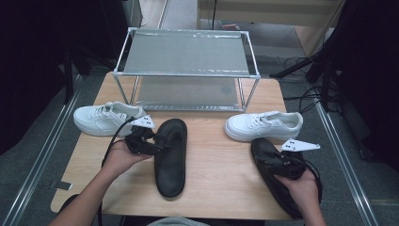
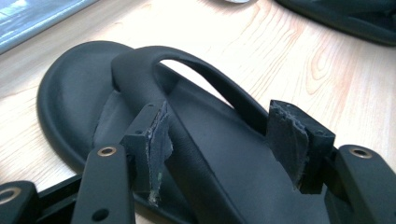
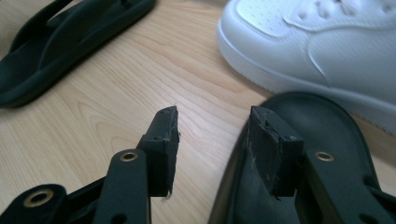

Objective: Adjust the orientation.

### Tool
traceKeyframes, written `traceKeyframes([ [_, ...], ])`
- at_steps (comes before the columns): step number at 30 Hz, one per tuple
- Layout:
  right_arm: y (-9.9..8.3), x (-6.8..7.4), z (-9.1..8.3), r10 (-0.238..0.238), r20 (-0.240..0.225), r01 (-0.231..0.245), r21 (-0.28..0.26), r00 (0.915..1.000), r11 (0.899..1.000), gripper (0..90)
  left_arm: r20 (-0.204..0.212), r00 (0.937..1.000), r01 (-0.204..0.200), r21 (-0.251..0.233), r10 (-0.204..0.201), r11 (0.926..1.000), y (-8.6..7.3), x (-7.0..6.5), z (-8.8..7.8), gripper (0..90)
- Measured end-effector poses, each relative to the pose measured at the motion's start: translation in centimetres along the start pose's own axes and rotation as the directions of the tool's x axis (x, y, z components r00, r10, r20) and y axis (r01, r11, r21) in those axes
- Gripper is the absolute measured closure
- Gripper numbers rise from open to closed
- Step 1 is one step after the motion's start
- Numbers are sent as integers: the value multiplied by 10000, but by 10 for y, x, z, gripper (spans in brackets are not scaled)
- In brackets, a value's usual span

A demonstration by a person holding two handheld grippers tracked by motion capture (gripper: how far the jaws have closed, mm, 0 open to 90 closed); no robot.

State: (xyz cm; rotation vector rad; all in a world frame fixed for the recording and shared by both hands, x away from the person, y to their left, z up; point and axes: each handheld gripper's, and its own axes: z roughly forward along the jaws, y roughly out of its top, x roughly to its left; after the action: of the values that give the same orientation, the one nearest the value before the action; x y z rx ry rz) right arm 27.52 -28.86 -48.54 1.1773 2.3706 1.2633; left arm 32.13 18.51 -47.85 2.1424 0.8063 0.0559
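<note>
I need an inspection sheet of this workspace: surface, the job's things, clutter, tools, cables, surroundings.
Surface: wooden table, bare between the shoes.
Job's things: left black sandal lying flat near the middle; right black sandal at the right edge; a left white sneaker and a right white sneaker in front of the metal rack, whose two shelves hold nothing.
Clutter: nothing seen.
Tools: left tool open, jaws on either side of the left sandal's strap, not pressing; right tool open over the right sandal's edge.
Cables: black cable trailing from the left tool.
Surroundings: grey floor, floor cables at the right.
</note>
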Motion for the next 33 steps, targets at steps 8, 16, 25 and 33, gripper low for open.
traceKeyframes([
  [8, -16, -3, -5, 566, 390, -578, 309, 9976, 9979, 595, 0, 9999, -143, 56, 143, 9999, 5, -1, 2, 395],
  [16, -27, 0, -11, 566, 647, -619, 820, 9963, 9947, 628, -54, 10000, -66, -12, 65, 10000, 5, 0, 0, 395],
  [25, -32, -1, -5, 771, 405, -831, 1787, 9962, 9804, 776, -78, 9999, -128, 32, 128, 9999, 5, 0, 1, 395],
  [33, -26, 2, -5, 814, 302, -859, 2012, 9962, 9758, 807, -67, 9999, -109, 32, 109, 9999, 5, 2, 1, 395],
])
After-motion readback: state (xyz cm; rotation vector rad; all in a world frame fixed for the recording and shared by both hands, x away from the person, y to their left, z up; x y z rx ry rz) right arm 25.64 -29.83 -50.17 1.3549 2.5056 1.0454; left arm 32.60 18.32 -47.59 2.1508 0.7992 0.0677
